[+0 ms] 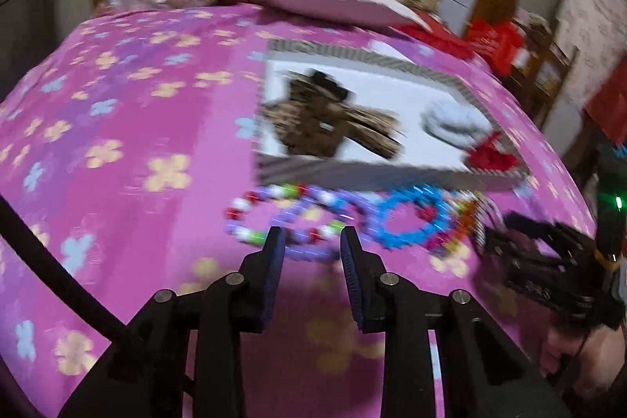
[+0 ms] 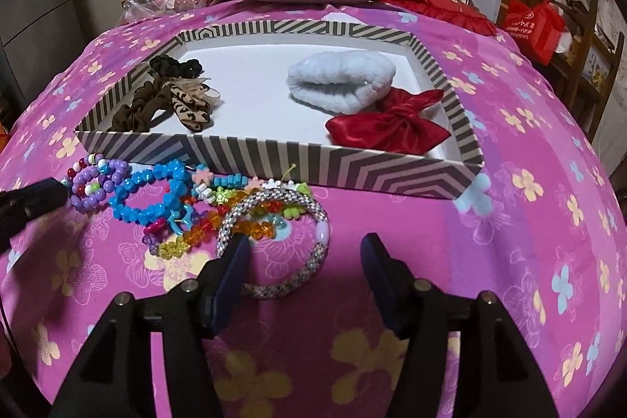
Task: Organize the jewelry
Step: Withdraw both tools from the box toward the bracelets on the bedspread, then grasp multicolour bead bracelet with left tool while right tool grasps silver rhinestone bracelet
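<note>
Hovering over the pink floral bedspread (image 2: 509, 222), the right gripper (image 2: 305, 253) has its jaws spread, nothing pinched; its left finger overlaps the silver beaded bangle (image 2: 313, 218) lying just ahead. The left gripper (image 1: 311, 241) shows a visible gap, nothing between the pads; the purple bead bracelet (image 1: 274, 218) lies just beyond its tips. The striped tray (image 2: 274, 159) sits further ahead.
</note>
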Available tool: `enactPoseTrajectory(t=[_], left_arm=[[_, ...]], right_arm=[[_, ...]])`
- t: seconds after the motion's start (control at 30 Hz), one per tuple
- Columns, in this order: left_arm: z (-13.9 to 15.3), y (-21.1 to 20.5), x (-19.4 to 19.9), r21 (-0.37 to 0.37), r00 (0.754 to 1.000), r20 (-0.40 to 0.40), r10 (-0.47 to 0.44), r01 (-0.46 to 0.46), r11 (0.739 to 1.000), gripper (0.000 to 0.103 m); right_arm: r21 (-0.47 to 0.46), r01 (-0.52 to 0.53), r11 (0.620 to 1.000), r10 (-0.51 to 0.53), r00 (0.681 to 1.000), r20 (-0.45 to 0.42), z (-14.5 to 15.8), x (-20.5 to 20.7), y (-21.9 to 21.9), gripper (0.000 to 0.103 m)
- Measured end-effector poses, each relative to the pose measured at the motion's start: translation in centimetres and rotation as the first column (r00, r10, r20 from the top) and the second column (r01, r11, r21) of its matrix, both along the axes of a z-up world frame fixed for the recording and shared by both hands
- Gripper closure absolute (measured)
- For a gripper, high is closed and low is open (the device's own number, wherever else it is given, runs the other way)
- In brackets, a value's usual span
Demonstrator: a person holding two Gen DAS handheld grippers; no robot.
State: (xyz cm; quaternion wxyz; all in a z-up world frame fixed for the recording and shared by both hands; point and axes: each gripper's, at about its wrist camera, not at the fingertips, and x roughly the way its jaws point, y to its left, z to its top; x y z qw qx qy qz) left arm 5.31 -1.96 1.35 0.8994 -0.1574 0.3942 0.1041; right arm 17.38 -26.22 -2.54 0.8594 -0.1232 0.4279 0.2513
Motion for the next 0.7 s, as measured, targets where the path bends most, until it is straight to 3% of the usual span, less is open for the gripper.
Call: enactPoseTrajectory(t=[0.1, 0.17, 0.27, 0.37, 0.57, 0.63, 0.7], left_arm=[[0.9, 2.3, -1.2, 0.001, 0.994, 0.039, 0.099, -0.1, 0.995, 0.094], [1.3, 3.4, -1.4, -0.008, 0.993, 0.045, 0.107, -0.107, 0.994, 0.094], [1.4, 3.2, 0.1, 0.004, 1.0, 0.002, -0.024, 0.024, 1.0, 0.094], [0.3, 2.0, 1.6, 0.044, 0.989, -0.064, -0.132, 0.135, 0.99, 0.094], [0.4, -0.7, 3.0, 0.106, 0.979, -0.033, -0.199, 0.201, 0.974, 0.094], [-0.2, -1.5, 3.9, 0.147, 0.977, -0.067, -0.204, 0.212, 0.966, 0.094], [-0.8, -1.8, 4.5, 0.141, 0.972, -0.097, -0.215, 0.227, 0.964, 0.094]], right_arm=[[-0.001, 0.004, 1.0, -0.004, 1.0, -0.003, 0.0, 0.0, 0.0, 0.03], [-0.001, 0.005, 1.0, -0.005, 1.0, -0.004, 0.0, 0.0, 0.0, 0.03], [-0.001, 0.005, 1.0, -0.005, 1.0, -0.003, 0.0, 0.0, 0.0, 0.03], [-0.001, 0.005, 1.0, -0.005, 1.0, -0.003, 0.0, 0.0, 0.0, 0.03], [-0.002, 0.005, 1.0, -0.005, 1.0, -0.003, 0.0, 0.1, 0.0, 0.03], [-0.002, 0.005, 1.0, -0.005, 1.0, -0.003, 0.0, 0.1, 0.0, 0.03], [-0.002, 0.005, 1.0, -0.005, 1.0, -0.003, 0.0, 0.1, 0.0, 0.03]])
